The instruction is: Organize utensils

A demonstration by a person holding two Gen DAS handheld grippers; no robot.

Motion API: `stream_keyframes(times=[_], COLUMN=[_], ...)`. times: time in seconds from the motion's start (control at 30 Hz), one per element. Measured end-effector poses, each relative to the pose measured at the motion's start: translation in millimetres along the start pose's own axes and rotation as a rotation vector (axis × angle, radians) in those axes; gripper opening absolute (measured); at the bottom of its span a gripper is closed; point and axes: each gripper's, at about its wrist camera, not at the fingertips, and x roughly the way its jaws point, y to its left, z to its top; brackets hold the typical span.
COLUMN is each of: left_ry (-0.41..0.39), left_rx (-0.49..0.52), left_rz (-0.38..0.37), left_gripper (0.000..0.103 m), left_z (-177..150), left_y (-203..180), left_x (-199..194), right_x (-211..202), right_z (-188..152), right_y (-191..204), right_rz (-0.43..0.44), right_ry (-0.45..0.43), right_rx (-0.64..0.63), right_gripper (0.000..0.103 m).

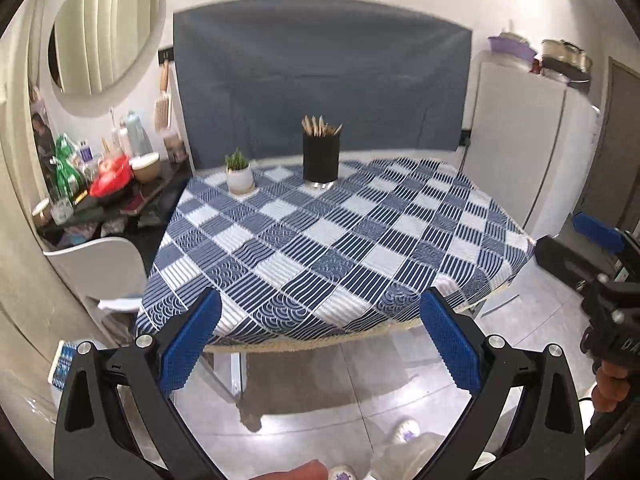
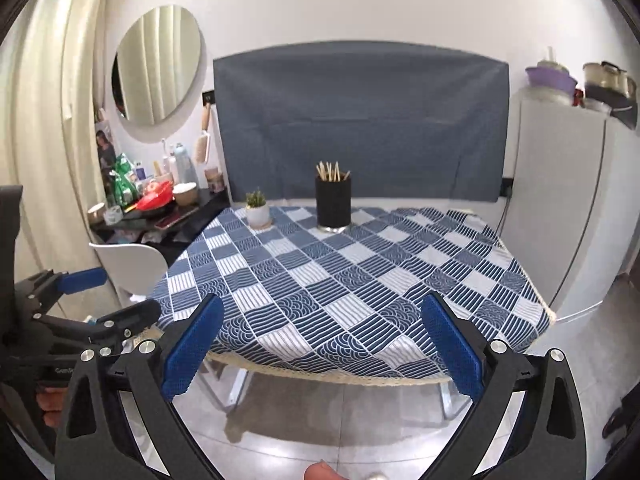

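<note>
A black cylindrical holder (image 1: 321, 158) (image 2: 333, 202) stands upright at the far side of the table, with several wooden chopsticks (image 1: 320, 126) (image 2: 330, 171) in it. My left gripper (image 1: 320, 320) is open and empty, held off the table's near edge. My right gripper (image 2: 322, 320) is open and empty too, also short of the near edge. The right gripper shows at the right edge of the left wrist view (image 1: 600, 236). The left gripper shows at the left of the right wrist view (image 2: 80, 280).
The table wears a blue and white checked cloth (image 1: 320, 240) (image 2: 352, 280). A small potted plant (image 1: 239, 172) (image 2: 257, 209) stands left of the holder. A white chair (image 1: 100, 264) (image 2: 132, 264) and a cluttered dark side table (image 1: 112, 184) are on the left. A white fridge (image 1: 528, 152) (image 2: 568, 208) is on the right.
</note>
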Motion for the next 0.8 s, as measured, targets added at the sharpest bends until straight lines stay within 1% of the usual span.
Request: stream_keyframes(times=[0.07, 0.1, 0.13, 0.27, 0.43, 0.5, 0.7, 0.8], left_ry=[-0.034, -0.051, -0.051, -0.016, -0.011, -0.012, -0.013, -0.001], left_rx=[0.002, -0.003, -0.018, -0.064, -0.049, -0.061, -0.046, -0.058], left_rz=[0.023, 0.047, 0.06, 0.044, 0.034, 0.026, 0.017, 0.003], left_gripper=[0.097, 0.097, 0.097, 0.097, 0.097, 0.097, 0.097, 0.097], left_z=[-0.3, -0.7, -0.8, 0.4, -4.8, -6.2, -10.4, -13.0], left_y=[-4.2, -6.0, -6.6, -6.8, -12.9, -13.4, -17.5, -15.2], left_x=[-11.8, -17.2, -20.9, -27.9, -36.2, -38.4, -44.2, -45.7], right_x=[-10.5, -14.2, -18.5, -30.3, -35.8, -37.6, -43.9, -44.5], right_z=[-0.1, 0.4, 1.3, 3.6, 0.6, 0.1, 0.0, -1.5], right_y=[-2.1, -3.8, -6.8, -14.3, -18.4, -19.7, -15.2, -14.1], right_rz=[-0.011, -0.016, -0.026, -0.04, -0.049, -0.049, -0.057, -0.044], right_ry=[-0.01, -0.014, -0.023, -0.026, -0.017, -0.012, -0.023, -0.012], right_rx=[0.012, 0.018, 0.025, 0.032, 0.051, 0.056, 0.034, 0.045], right_gripper=[0.095, 0.095, 0.095, 0.095, 0.095, 0.095, 0.095, 0.095])
